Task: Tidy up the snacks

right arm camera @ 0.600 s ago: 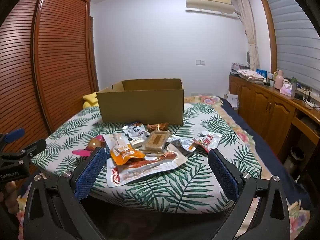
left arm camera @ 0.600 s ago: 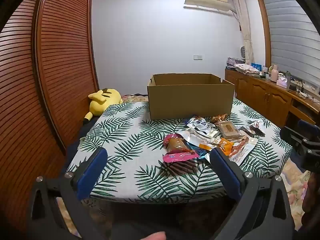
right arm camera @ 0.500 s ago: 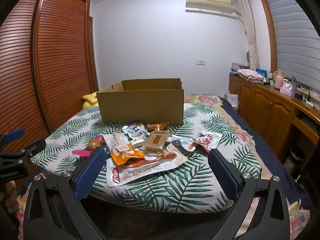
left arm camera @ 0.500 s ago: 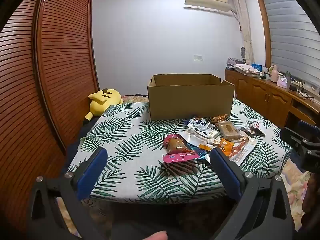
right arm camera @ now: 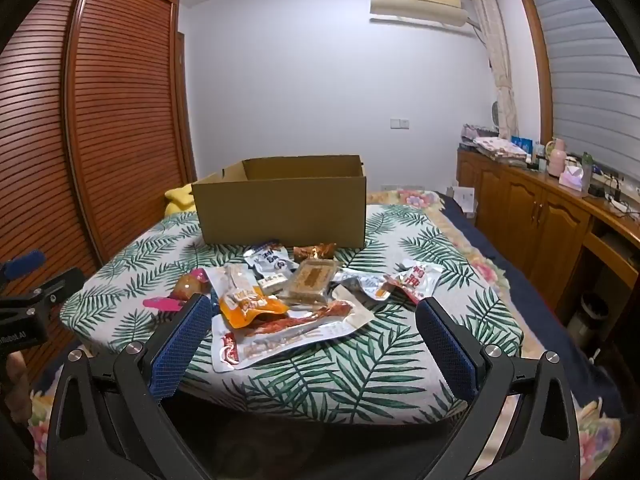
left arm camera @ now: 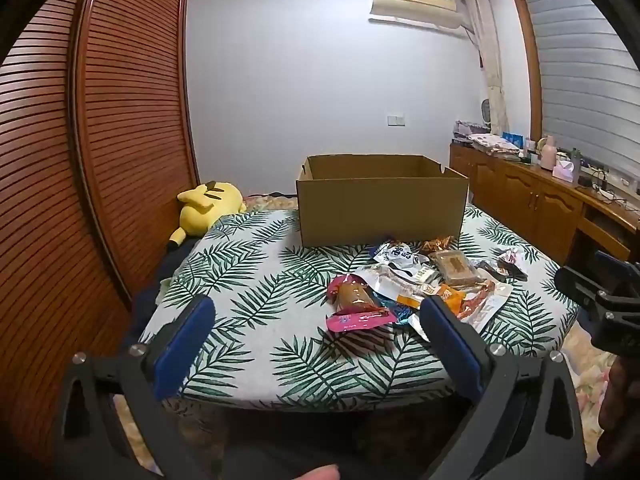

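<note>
left gripper body (right arm camera: pixel 18 320): white letters at the left edge of the right wrist view, they read about "Robot AI"; the start of the word is cut off.
white and dark blue foil snack packet (left arm camera: pixel 396 255): large dark characters, it seems Chinese, too blurred to read.
white packet with red print (right arm camera: pixel 418 278): two big red characters, not readable with certainty.
large clear packet with red corner (right arm camera: pixel 280 336): a red label at the lower left corner and pale characters along the front, too blurred.
orange and white pouch (right arm camera: pixel 244 300): printed writing, too small to read.
plain brown cardboard box (right arm camera: pixel 280 204): no print can be seen.
</note>
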The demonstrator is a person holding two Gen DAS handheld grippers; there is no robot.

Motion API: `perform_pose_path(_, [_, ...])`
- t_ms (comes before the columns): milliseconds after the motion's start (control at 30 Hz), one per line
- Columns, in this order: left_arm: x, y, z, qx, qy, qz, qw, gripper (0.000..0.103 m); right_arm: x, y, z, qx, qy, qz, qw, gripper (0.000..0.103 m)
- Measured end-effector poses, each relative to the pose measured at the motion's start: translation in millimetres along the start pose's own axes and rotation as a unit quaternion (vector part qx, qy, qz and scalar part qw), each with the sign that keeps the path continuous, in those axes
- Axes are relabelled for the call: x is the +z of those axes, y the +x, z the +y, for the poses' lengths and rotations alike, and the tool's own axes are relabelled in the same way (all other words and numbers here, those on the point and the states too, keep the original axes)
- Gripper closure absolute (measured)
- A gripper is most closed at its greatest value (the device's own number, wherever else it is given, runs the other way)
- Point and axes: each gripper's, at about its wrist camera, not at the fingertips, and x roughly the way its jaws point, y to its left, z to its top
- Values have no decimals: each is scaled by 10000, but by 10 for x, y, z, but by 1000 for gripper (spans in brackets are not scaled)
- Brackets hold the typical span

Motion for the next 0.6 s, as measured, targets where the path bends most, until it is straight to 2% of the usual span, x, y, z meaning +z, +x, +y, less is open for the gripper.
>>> perform_pose_path(600, [7,-9,7,-10,4,-27,10000,0,-6,-8,5,-11,-5,-10,10000,0])
